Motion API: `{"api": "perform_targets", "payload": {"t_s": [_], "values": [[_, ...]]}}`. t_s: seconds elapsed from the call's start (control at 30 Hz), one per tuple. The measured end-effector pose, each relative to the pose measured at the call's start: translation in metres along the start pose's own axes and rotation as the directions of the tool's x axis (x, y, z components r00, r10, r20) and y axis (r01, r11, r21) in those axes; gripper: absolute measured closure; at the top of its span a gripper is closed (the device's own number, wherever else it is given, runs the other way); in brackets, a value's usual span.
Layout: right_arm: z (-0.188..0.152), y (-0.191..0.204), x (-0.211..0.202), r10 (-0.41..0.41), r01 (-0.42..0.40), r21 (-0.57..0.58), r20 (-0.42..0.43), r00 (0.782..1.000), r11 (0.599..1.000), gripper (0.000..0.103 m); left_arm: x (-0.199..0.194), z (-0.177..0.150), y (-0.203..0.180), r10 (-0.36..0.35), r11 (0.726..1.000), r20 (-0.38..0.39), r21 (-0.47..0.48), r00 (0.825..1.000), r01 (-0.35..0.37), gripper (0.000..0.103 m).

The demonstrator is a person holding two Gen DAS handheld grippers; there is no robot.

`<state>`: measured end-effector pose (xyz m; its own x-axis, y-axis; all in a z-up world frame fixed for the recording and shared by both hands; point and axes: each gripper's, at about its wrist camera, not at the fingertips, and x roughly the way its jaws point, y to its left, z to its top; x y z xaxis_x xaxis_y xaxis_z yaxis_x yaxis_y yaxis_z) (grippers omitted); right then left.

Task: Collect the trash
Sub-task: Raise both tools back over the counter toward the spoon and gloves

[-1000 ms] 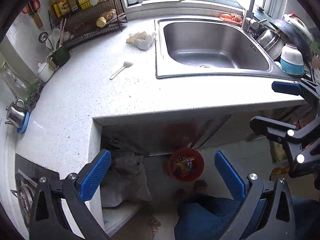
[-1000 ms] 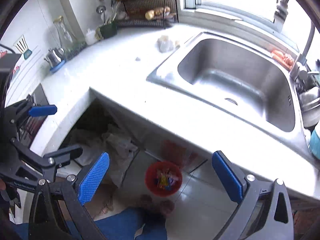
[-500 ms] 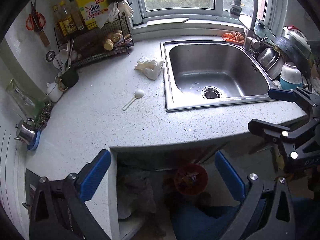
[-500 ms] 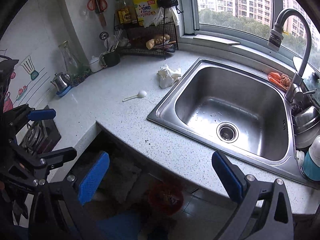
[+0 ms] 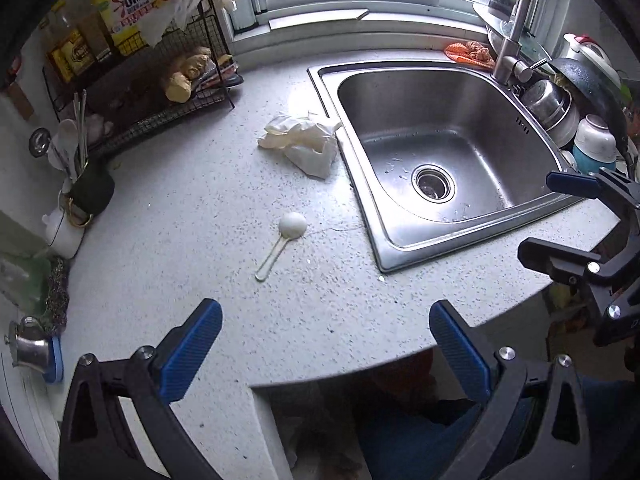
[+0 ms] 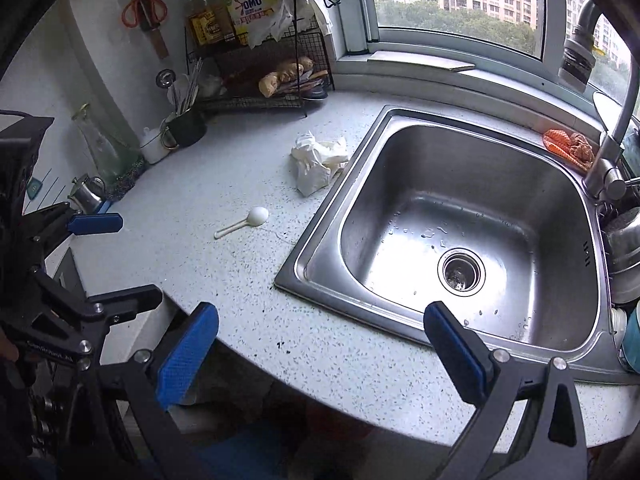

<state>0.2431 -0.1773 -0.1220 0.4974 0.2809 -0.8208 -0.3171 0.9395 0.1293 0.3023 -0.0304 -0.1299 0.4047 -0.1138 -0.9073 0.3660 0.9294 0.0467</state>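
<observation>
A crumpled white plastic bag point(image 5: 304, 142) point(image 6: 318, 162) lies on the speckled countertop point(image 5: 192, 184) just left of the steel sink point(image 5: 436, 80). A white plastic spoon point(image 5: 282, 242) point(image 6: 244, 222) rests on the counter nearer to me. My left gripper point(image 5: 326, 348) hovers open above the counter's front edge, nothing between its blue pads. My right gripper point(image 6: 320, 344) is open too, over the front edge beside the sink's near left corner. Each gripper shows at the edge of the other's view. The red bin under the counter is hidden by the counter.
A black wire rack point(image 6: 264, 80) with bottles, ginger and a yellow detergent jug stands at the back left. A dark utensil cup point(image 6: 186, 130), a small kettle point(image 6: 86, 196), the faucet point(image 5: 514, 36), an orange cloth point(image 6: 568, 146) and stacked pots and bowls point(image 5: 576, 120) ring the sink.
Both grippers have risen from below counter level to above it. The red bin and floor have dropped out of sight, and the counter, bag and spoon have come closer.
</observation>
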Motion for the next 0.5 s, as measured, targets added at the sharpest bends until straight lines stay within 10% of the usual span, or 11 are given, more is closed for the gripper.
{"api": "perform_targets", "payload": {"t_s": [0.5], "values": [[0.039,-0.003,0.079,-0.093,0.119,0.177,-0.15,0.984,0.977,0.001,0.11,0.055,0.042,-0.13,0.959,-0.165,0.23,0.978,0.166,0.011]]}}
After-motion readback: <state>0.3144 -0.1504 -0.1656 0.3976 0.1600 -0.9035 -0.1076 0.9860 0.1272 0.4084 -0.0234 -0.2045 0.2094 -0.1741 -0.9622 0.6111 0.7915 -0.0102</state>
